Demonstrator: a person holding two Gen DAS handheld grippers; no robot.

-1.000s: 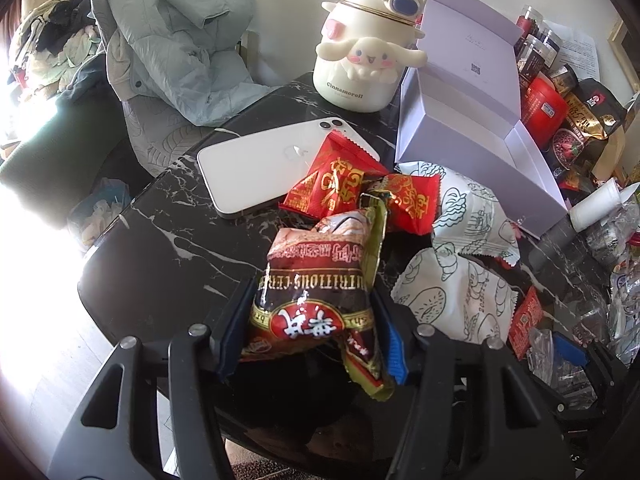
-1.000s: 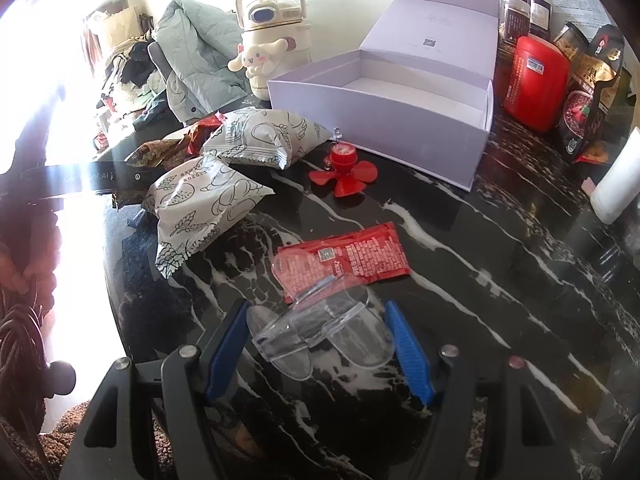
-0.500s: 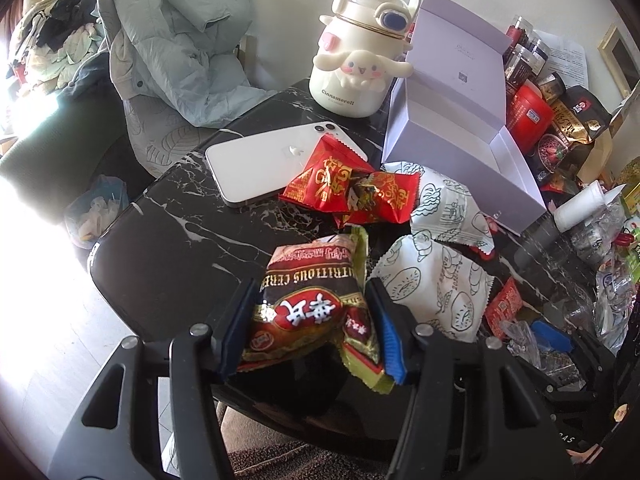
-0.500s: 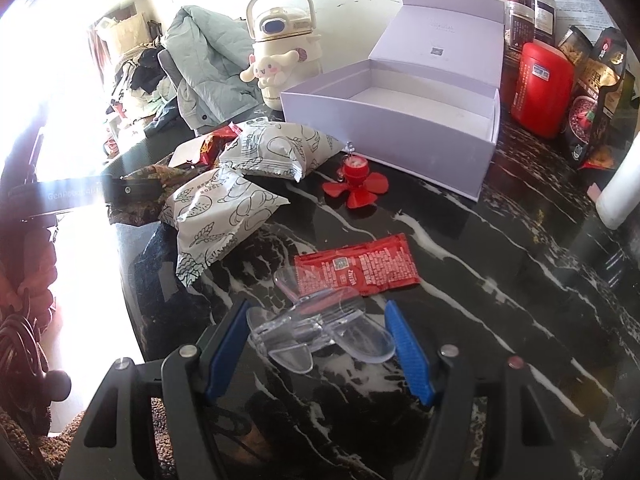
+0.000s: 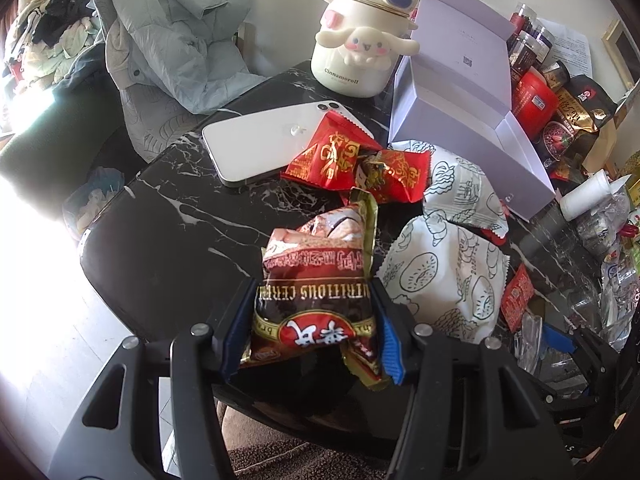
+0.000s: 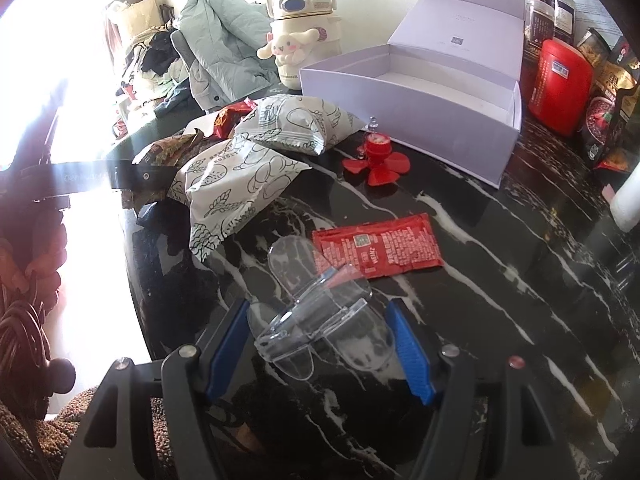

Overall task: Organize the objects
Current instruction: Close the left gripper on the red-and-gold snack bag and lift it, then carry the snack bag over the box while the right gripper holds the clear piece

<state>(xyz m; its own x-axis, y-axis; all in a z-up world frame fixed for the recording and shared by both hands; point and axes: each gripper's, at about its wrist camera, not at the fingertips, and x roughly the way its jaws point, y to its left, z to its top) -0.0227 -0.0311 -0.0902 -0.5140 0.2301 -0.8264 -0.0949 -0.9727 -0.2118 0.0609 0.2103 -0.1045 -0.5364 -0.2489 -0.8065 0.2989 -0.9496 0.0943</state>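
Meanwhile the left gripper [image 5: 314,330] was clamped on a brown-and-gold cereal packet [image 5: 316,300], its blue pads pressing the packet's two sides, above the near edge of the black marble tabletop [image 5: 172,232]. Whether the packet's lower end rested on the tabletop could not be told. Beyond it lay two red-and-gold snack packets [image 5: 352,164], one overlapping the corner of a white phone [image 5: 264,142] that lay camera-side up toward the far left corner. Two white printed pouches [image 5: 444,280] lay just right of the cereal packet, one partly overlapping the other.

The right gripper [image 6: 320,340] straddled a clear plastic piece [image 6: 320,312] lying on the tabletop near its near edge. Its blue pads stood on either side of the plastic, and whether they pressed it could not be told. A red sauce sachet [image 6: 380,246] lay flat just beyond, one end tucked under the clear plastic. Farther on, a small red flower-shaped thing [image 6: 378,156] sat just in front of the open lilac box [image 6: 408,100], whose lid stood upright at the back and whose inside showed bare. A cream cartoon-dog jug [image 6: 300,40] stood at the far edge, left of the box. A red canister [image 6: 560,84] stood right of the box, among dark packets and jars along the far right edge.
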